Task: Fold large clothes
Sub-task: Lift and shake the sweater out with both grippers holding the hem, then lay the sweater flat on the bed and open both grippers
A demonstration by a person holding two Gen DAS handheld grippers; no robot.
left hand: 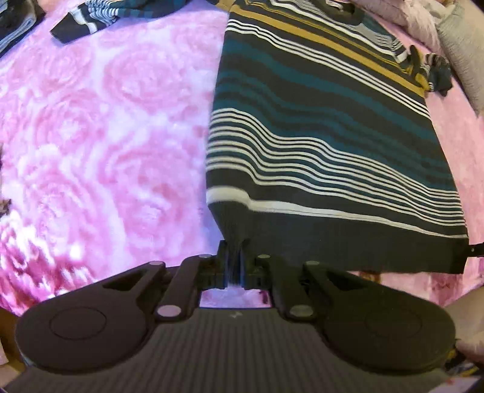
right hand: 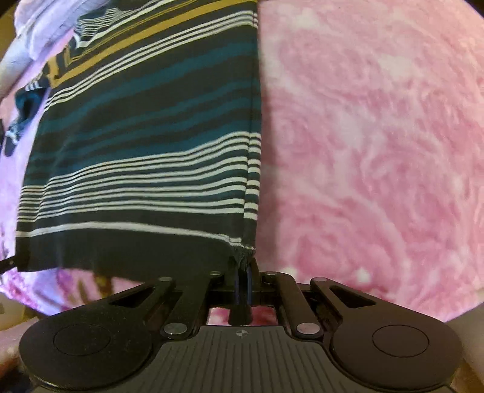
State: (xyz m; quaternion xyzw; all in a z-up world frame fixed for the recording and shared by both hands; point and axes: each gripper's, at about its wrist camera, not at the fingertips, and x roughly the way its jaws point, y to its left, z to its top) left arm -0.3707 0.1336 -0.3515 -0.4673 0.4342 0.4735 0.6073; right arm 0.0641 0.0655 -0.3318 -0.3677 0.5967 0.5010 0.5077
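A dark striped sweater [left hand: 317, 136] with white, teal and mustard bands stretches away from me over a pink rose-patterned blanket [left hand: 106, 136]. My left gripper [left hand: 234, 254] is shut on the hem's left corner, the fabric bunched between its jaws. In the right wrist view the same striped sweater [right hand: 145, 145] runs up the left half, and my right gripper [right hand: 243, 267] is shut on the hem's right corner. A sleeve [left hand: 87, 16] lies out to the far left, another sleeve [left hand: 435, 69] is crumpled at the far right.
The pink blanket [right hand: 378, 151] spreads wide on both sides of the sweater. Folded dark clothes [left hand: 18, 21] sit at the top left corner. Pale pillows [left hand: 459, 39] lie at the far right. A hand [left hand: 469, 329] shows at the lower right edge.
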